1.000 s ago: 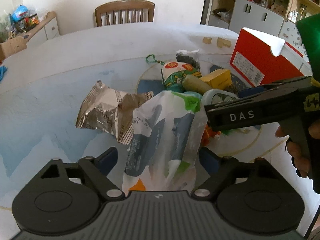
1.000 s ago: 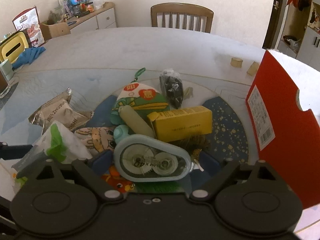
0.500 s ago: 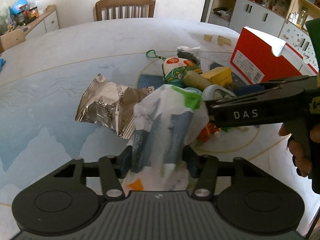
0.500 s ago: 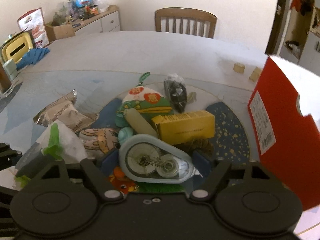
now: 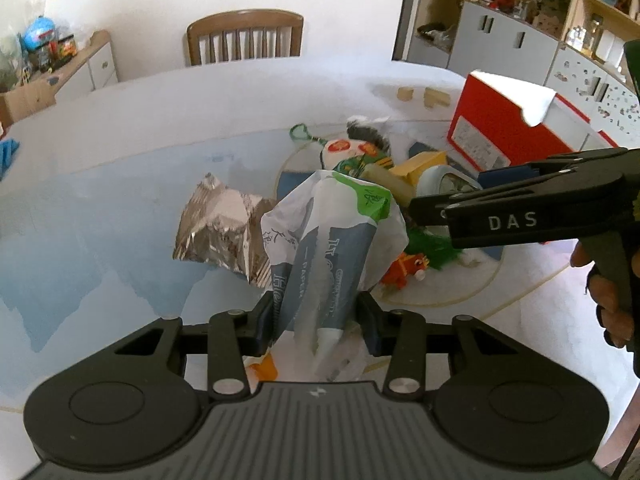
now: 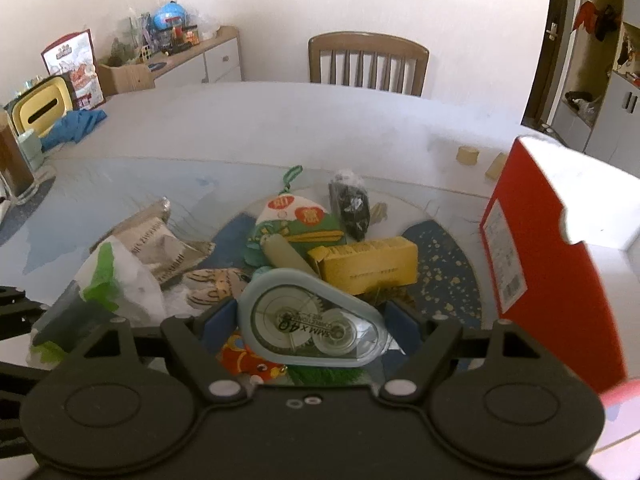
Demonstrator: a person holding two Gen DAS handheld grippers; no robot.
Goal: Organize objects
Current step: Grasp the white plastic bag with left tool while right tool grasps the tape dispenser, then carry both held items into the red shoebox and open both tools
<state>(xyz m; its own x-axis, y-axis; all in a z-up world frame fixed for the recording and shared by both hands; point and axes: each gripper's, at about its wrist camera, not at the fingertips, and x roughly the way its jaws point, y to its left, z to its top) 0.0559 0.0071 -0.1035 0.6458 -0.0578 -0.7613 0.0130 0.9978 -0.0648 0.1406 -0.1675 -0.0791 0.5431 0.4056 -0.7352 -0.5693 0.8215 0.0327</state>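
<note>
Above the table (image 5: 120,184), both tilted-down hand-held grippers (image 5: 316,320) (image 6: 312,320) grip items.

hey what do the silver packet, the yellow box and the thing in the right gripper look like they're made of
Silver packet: likely metallised foil film, shiny with sharp crinkles.
Yellow box: looks like matte cardboard, with a folded end flap.
Correction tape dispenser held by the right gripper: hard plastic, a pale blue rim around a clear glossy window showing its reels.

Both wrist cameras looked steeply down over their fingers, close above the worktop (image 5: 120,184), sharing the chair (image 6: 368,62) at 12 o'clock (and the red box (image 5: 508,136)).
</note>
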